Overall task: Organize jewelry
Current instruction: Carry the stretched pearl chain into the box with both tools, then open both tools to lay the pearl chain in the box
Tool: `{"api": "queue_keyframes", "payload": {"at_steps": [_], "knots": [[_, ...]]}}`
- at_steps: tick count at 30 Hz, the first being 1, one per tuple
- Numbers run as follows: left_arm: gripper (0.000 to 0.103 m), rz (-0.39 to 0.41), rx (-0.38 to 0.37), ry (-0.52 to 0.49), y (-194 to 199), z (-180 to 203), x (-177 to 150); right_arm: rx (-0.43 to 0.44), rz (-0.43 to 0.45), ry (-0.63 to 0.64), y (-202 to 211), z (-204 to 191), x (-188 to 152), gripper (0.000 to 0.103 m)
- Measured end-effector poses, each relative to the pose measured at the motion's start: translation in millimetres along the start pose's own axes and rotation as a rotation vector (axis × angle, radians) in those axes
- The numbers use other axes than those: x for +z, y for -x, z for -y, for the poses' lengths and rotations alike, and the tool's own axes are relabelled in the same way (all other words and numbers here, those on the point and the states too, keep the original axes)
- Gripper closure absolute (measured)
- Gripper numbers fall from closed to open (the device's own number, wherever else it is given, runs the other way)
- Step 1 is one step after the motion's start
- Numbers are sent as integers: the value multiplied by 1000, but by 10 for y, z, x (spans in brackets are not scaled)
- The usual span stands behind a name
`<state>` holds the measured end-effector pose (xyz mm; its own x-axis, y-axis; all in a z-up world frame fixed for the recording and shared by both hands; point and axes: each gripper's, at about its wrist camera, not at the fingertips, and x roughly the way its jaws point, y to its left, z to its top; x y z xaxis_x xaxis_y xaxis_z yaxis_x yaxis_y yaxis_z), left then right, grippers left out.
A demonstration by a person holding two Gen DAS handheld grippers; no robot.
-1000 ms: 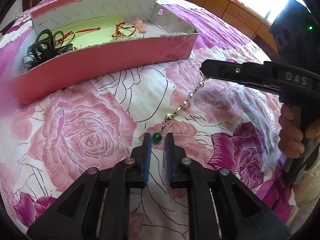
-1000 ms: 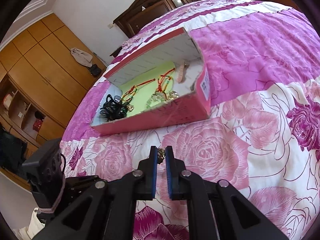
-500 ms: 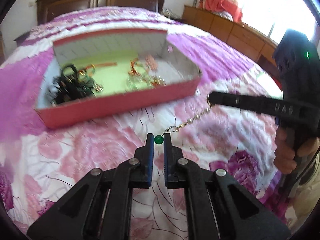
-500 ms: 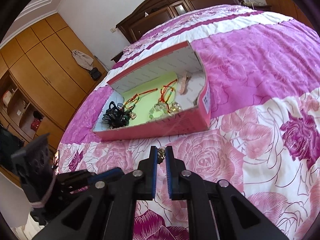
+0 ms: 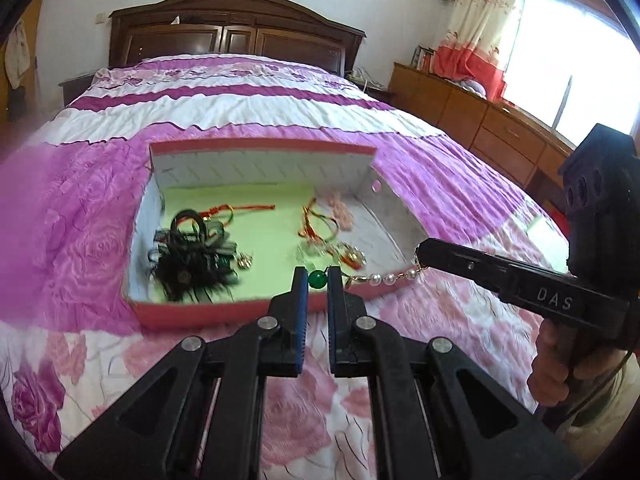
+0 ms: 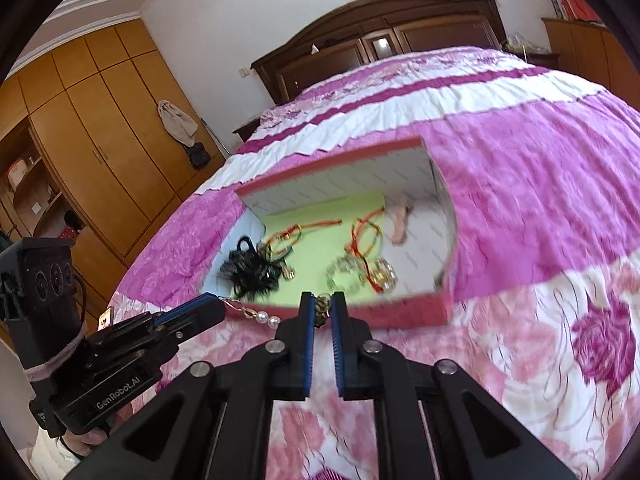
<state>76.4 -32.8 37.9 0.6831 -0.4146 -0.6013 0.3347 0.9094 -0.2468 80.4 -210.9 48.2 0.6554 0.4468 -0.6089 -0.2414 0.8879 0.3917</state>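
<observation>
Pearl bracelet (image 5: pixel 384 279) | left claw (image 5: pixel 318 280) grips green bead | right claw (image 6: pixel 323 305) grips clasp end

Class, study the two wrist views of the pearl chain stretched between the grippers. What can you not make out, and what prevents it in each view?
- Chain's gold end, right wrist view: hidden between the right gripper pads.
- Pearl chain middle, right wrist view: behind that gripper's finger.
- Clear bead jewelry in the pink box, left wrist view: motion-blurred.
- Green bead, left wrist view: sides covered by the left gripper.
</observation>
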Motion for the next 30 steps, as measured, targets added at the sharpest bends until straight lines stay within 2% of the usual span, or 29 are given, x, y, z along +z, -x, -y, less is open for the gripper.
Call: {"api": "queue_keyframes", "payload": {"at_steps": [11,22,27,30], "knots": [[103,-2,41,50,-382,-281,166,-67,53,38,-411,-8,269,93],[102,-91,77,82,-740,-393,30,-148,-39,75,-881,91,160,93],[102,-84,92,72,-706,-372,22,-168,-56,91,-938,79,159,92],[100,-85,99,78,-698,-386,23,-163,-56,85,-919,81,156,86]]}}
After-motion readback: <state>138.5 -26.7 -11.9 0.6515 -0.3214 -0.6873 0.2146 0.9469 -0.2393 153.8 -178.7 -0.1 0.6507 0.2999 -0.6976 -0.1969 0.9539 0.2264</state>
